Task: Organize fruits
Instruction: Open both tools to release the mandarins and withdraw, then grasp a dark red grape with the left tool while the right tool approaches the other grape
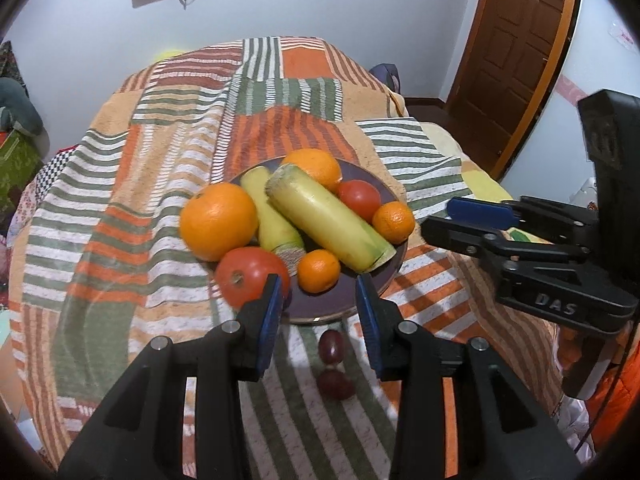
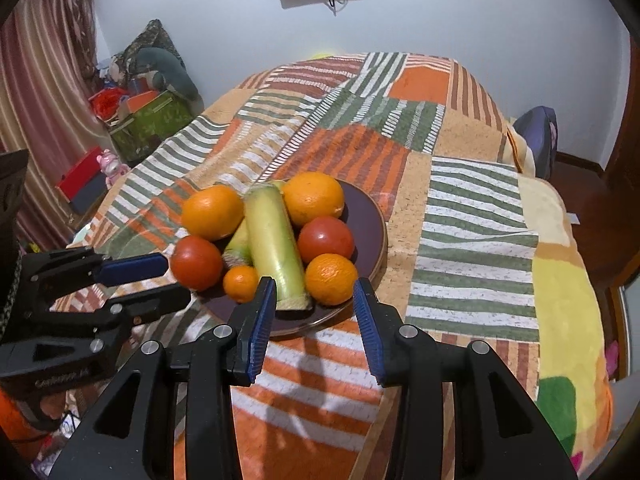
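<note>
Left wrist view: my left gripper and right gripper both released; plate near rim hidden, two grapes blurry.

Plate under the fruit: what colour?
Dark purple plate, with a thin lighter rim; clearest in the right wrist view.

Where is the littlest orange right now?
In the left wrist view, the littlest orange sits at the near edge of the dark plate, between the big tomato on its left and the long yellow-green stalk.
</note>
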Demonstrator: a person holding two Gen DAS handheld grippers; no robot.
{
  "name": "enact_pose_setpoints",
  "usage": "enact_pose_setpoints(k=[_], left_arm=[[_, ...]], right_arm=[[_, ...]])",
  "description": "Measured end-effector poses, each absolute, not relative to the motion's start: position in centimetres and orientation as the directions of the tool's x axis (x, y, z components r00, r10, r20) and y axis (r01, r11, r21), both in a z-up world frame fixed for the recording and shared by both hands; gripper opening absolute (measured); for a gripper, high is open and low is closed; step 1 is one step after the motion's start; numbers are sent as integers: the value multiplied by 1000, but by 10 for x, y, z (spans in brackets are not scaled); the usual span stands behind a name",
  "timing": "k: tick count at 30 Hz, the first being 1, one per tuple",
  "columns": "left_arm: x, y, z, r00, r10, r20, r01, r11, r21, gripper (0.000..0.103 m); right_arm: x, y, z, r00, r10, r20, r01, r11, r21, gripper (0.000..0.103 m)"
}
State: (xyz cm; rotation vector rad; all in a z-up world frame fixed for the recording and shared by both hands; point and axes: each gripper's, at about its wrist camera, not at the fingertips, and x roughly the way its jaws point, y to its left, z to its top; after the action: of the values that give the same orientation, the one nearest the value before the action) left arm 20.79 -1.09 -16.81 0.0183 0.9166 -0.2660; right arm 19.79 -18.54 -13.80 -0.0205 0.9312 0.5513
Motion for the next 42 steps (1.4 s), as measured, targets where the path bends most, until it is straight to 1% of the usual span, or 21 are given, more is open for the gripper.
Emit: enact_pose_setpoints(k=[8, 26, 27, 31, 37, 42], left_arm=[[185, -1, -180, 547, -193, -814, 210, 974, -90, 37], [179, -26, -222, 430, -236, -871, 266, 955, -128, 37], [179, -26, -224, 430, -236, -871, 265, 956, -128, 37], [180, -22, -227, 438, -237, -867, 260, 957, -130, 26], [177, -8, -223, 450, -242, -859, 242, 960, -144, 26], [171, 16, -215, 488, -207, -848, 190, 973, -128, 26]], right_arm=[[176, -180, -134, 460, 451, -764, -486, 849, 209, 37], [159, -168, -153, 400, 459, -793, -503, 833, 228, 37], [159, -167, -154, 397, 460, -794, -505, 832, 230, 37], [158, -161, -157, 382, 467, -798, -514, 824, 237, 37], [157, -147, -163, 352, 475, -807, -541, 806, 239, 37], [157, -132, -169, 324, 483, -814, -563, 790, 244, 37]])
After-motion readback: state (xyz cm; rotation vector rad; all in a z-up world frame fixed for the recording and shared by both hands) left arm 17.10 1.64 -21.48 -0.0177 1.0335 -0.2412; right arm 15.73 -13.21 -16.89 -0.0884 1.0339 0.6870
